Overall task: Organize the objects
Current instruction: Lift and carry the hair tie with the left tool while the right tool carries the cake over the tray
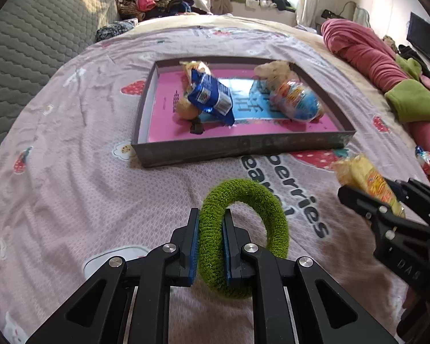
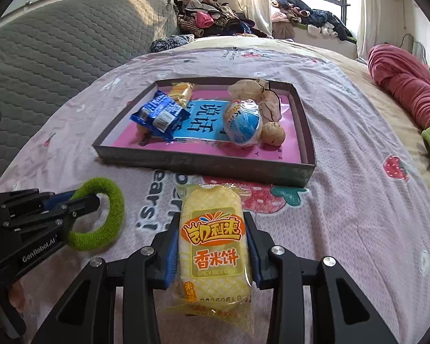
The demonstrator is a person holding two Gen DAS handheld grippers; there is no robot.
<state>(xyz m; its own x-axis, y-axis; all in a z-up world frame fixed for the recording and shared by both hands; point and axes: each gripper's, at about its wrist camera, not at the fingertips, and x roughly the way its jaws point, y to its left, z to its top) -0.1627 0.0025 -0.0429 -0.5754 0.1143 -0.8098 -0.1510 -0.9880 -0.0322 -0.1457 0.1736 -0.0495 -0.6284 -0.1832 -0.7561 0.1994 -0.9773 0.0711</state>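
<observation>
- My left gripper (image 1: 210,215) was pinched tight across one side of the green terry hair tie (image 1: 243,238); the rest of the loop hung free beyond the pads, above the bedsheet (image 1: 71,186).
- My right gripper (image 2: 212,229) was clamped on the flanks of the yellow spicy rice cake packet (image 2: 213,240), label up, its far end sticking out past the fingertips toward the tray.
- Both loads sat on the near side of the shallow cardboard box lid (image 2: 203,166), short of its front wall and not touching it.
- Inside the lid: a blue snack wrapper (image 2: 159,114), a blue-and-white round packet (image 2: 242,123), a small yellow packet (image 2: 182,91), a walnut (image 2: 273,133) and a beige crumpled piece at the back right.
- Judgement: the step in hand was carrying both items into the lid. I needed to clear the front wall with height to spare, since the dangling loop could snag the edge.
- Bare pink floor showed along the front and at the far left; those looked like the better drop spots.
- The packet crushes easily, so no harder squeeze was wanted; lower it before letting go.
</observation>
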